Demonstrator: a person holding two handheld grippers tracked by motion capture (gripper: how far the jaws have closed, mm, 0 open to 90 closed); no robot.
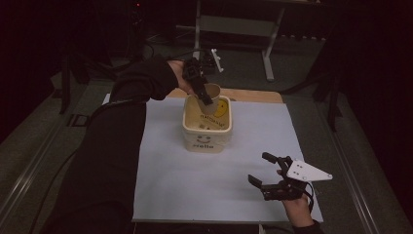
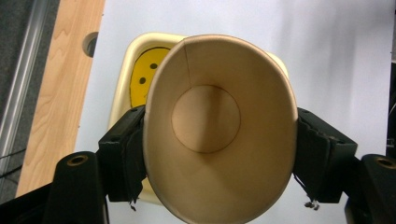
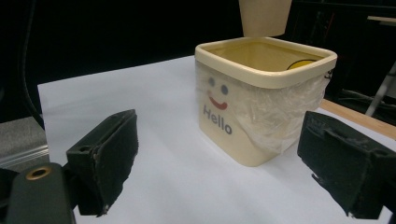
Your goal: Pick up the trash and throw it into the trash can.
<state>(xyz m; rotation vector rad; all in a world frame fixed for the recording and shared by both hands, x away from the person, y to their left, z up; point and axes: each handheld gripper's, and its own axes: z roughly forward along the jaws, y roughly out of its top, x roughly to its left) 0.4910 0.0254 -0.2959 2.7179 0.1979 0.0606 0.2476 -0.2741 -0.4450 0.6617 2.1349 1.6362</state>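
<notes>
A wooden table (image 1: 253,95) carried a white sheet (image 1: 195,185) across the frame's middle. A cream tub (image 1: 207,139) stood on the sheet, just above centre.

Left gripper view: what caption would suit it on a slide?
Left gripper squeezes a paper cup above the cream smiley-face bin.

In the left gripper view the paper cup (image 2: 219,126) hides most of the cream tub (image 2: 122,70) and part of its yellow smiley, and the cup's near rim is cut off by the bottom edge. In the right gripper view the cup is cut off at the top edge. In the high view the print inside the tub is too small to read
</notes>
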